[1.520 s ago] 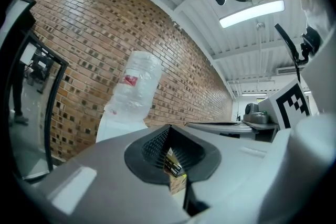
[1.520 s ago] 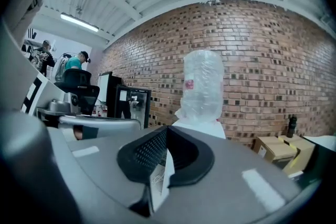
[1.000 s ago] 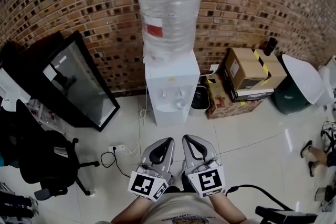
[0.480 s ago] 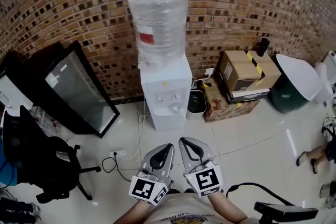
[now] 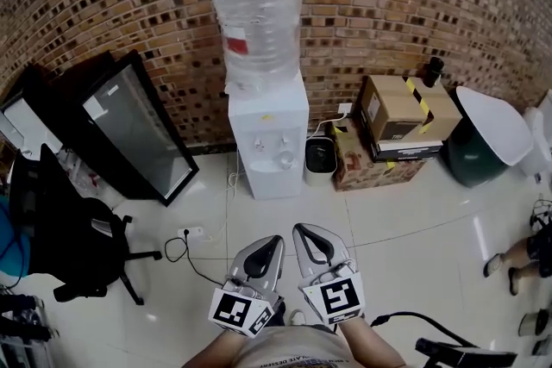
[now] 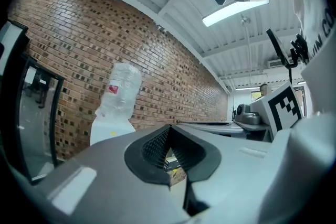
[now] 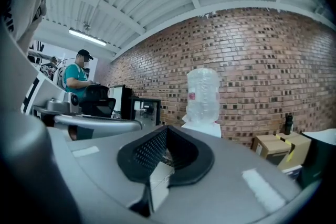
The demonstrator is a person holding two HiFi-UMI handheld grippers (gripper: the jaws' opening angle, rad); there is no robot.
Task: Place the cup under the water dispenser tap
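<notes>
The white water dispenser (image 5: 267, 134) stands against the brick wall with a large clear bottle (image 5: 254, 26) on top. A small pale round thing, perhaps the cup (image 5: 285, 159), sits in its front recess below the taps. My left gripper (image 5: 274, 237) and right gripper (image 5: 304, 230) hang side by side over the floor, well short of the dispenser. Both are shut with nothing between their jaws. The left gripper view shows the dispenser (image 6: 107, 131) ahead to the left. In the right gripper view the bottle (image 7: 203, 94) rises just beyond the jaw tips.
A black waste bin (image 5: 319, 159) and cardboard boxes (image 5: 401, 121) stand right of the dispenser, then a green bin with a white lid (image 5: 487, 138). A black-framed glass panel (image 5: 129, 134) leans at the left, near an office chair (image 5: 73, 246). A power strip (image 5: 191, 232) and cable lie on the tiles.
The dispenser now sits a little further left and smaller in the head view, with more floor between it and the grippers. Both grippers stay shut side by side.
</notes>
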